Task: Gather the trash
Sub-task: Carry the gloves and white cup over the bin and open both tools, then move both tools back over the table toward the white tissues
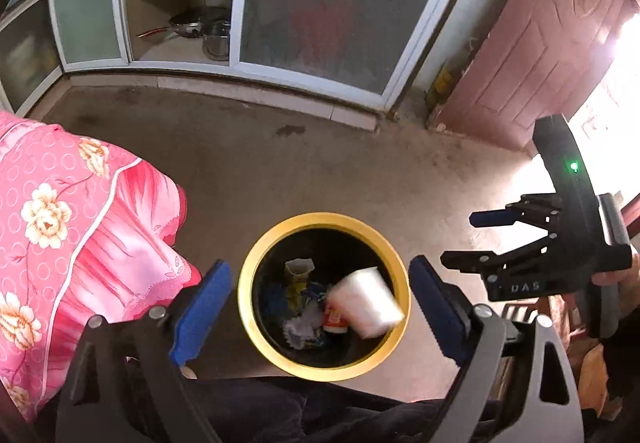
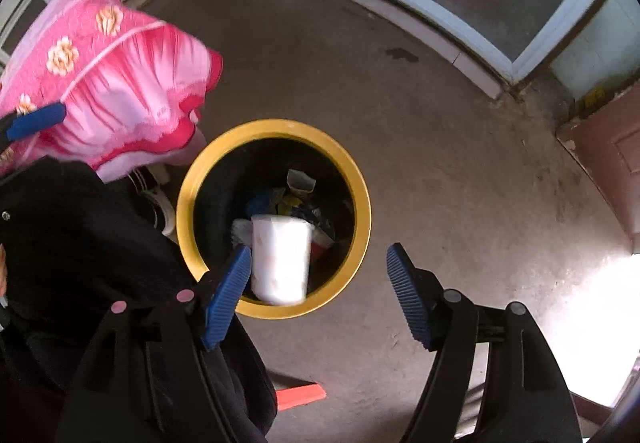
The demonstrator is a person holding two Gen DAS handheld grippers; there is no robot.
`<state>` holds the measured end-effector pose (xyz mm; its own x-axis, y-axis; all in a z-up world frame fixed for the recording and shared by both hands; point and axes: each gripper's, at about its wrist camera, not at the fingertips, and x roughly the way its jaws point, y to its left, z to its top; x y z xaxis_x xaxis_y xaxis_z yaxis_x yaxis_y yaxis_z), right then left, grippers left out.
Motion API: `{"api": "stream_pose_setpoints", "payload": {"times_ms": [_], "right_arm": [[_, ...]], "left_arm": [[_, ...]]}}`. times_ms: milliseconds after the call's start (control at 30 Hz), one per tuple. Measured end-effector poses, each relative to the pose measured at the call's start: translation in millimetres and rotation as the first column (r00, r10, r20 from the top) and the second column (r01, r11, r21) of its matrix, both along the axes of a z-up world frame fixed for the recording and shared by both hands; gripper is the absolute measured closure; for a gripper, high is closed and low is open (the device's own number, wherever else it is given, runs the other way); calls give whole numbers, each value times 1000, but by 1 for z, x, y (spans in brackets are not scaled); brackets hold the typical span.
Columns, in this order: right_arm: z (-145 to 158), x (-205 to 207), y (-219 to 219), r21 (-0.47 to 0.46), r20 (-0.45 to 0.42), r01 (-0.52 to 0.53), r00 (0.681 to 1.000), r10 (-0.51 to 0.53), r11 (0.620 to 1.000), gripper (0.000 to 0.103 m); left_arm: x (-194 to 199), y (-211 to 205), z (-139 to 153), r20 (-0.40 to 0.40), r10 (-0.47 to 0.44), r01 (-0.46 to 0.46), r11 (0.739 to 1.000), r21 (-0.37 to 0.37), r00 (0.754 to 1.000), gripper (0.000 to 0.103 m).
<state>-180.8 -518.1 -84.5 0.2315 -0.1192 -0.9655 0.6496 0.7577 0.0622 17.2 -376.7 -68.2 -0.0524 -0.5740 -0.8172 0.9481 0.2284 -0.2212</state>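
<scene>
A blurred white cup point(image 2: 281, 258) drops free over the yellow-rimmed bin point(image 1: 256, 243), beside the right gripper point(image 2: 320, 283); both it and the left gripper point(image 1: 320, 307) stand spread, empty.

The bin point(image 1: 325, 221) has a smooth yellow plastic rim. The white cup point(image 2: 282, 259) looks like thin paper. Left, the pink flowered cloth point(image 1: 80, 227) shines like satin; the floor point(image 1: 280, 163) is matt, rough concrete.

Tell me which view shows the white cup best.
The right wrist view: the white cup fills the middle, blurred, over the yellow bin, beside one finger of the open right gripper. The left wrist view shows the same cup smaller and tilted inside the bin.
</scene>
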Motion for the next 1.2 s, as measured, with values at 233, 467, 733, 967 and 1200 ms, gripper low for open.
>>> {"api": "stream_pose_setpoints", "payload": {"times_ms": [233, 467, 733, 967, 1200], "right_arm": [[54, 16, 10, -49, 190, -56, 980, 65, 997, 36], [116, 77, 48, -124, 399, -230, 879, 260, 965, 30], [154, 177, 121, -213, 481, -432, 734, 479, 876, 23], [167, 248, 185, -278, 502, -548, 617, 606, 789, 20], [171, 299, 248, -394, 510, -606, 482, 712, 691, 18]], "left_arm": [[32, 51, 38, -10, 116, -116, 988, -105, 993, 16], [80, 163, 80, 37, 333, -316, 922, -225, 942, 15], [127, 320, 112, 163, 695, -631, 710, -312, 701, 8], [159, 420, 117, 191, 860, -797, 510, -322, 473, 8], [178, 459, 118, 284, 899, -846, 418, -331, 333, 8]]}}
